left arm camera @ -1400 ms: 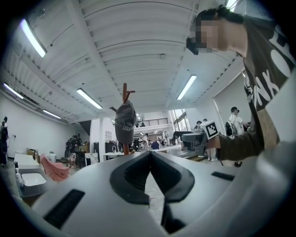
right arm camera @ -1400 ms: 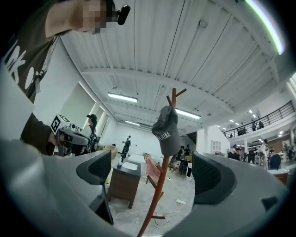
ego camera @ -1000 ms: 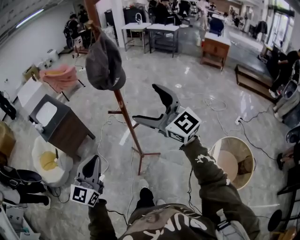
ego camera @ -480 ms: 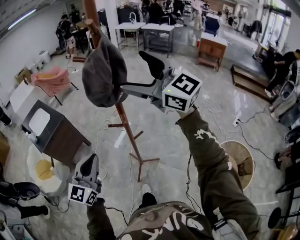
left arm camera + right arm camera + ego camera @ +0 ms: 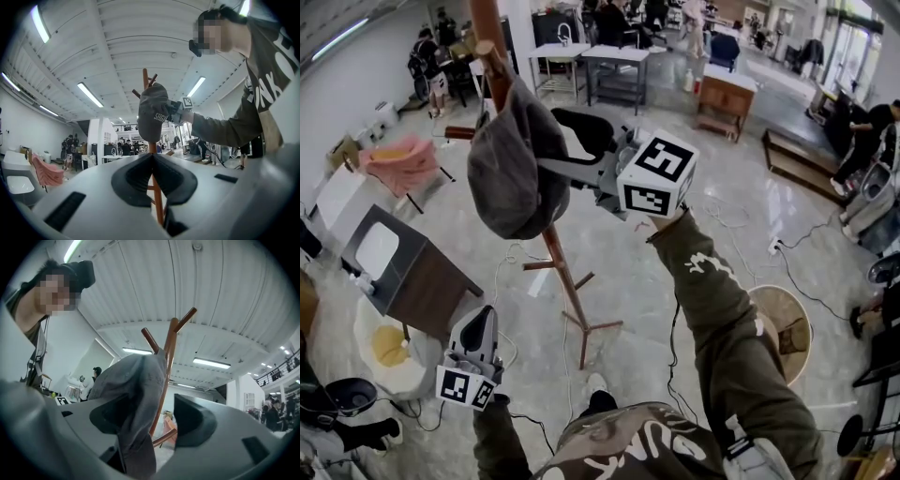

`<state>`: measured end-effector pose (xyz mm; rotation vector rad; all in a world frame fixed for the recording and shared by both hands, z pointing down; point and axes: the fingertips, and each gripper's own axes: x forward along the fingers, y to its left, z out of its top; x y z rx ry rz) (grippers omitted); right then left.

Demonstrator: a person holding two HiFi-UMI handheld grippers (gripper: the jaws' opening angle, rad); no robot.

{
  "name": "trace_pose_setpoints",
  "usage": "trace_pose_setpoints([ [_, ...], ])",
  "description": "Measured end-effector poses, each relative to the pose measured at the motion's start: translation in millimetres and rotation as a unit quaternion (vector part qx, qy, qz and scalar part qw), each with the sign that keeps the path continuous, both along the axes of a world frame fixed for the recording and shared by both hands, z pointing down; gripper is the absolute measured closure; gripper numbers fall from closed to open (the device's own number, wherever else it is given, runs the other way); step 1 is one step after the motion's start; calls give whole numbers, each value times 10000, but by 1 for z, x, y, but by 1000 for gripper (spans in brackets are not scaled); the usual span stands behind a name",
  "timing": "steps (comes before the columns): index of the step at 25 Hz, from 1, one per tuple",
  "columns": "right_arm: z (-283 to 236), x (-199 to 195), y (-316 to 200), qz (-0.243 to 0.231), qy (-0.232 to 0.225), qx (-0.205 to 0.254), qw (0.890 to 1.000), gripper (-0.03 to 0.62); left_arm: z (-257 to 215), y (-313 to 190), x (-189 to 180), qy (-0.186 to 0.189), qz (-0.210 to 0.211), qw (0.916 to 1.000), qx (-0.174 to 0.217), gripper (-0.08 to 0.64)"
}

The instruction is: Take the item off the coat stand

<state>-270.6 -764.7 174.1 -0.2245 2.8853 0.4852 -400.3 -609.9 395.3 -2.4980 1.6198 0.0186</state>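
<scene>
While the gray cap (image 5: 511, 164) hangs unlifted on the coat stand (image 5: 567, 281) at eleven o'clock, my right gripper (image 5: 152, 420) is closing its jaws around it; my left gripper (image 5: 152, 157) is clenched, empty.

Head view steeply down, gripper views upward from below, all on the coat stand (image 5: 566, 281).

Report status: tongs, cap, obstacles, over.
Right tongs closing around cap, grip not firm yet. Left tongs shut, empty, low. Cap hangs on coat stand. Nothing blocking.
</scene>
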Motion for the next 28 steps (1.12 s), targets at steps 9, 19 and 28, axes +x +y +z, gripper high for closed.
trace_pose_setpoints([
  [9,3,-14,6,108,354,318,9988,555,-1,-8,-10,-13,1,10000,17,557],
  [19,-30,-9,16,55,123,395,9991,557,-6,-5,-6,15,-14,10000,46,557],
  [28,-70,5,40,8,-112,635,9979,557,-11,6,6,22,-9,9999,104,557],
])
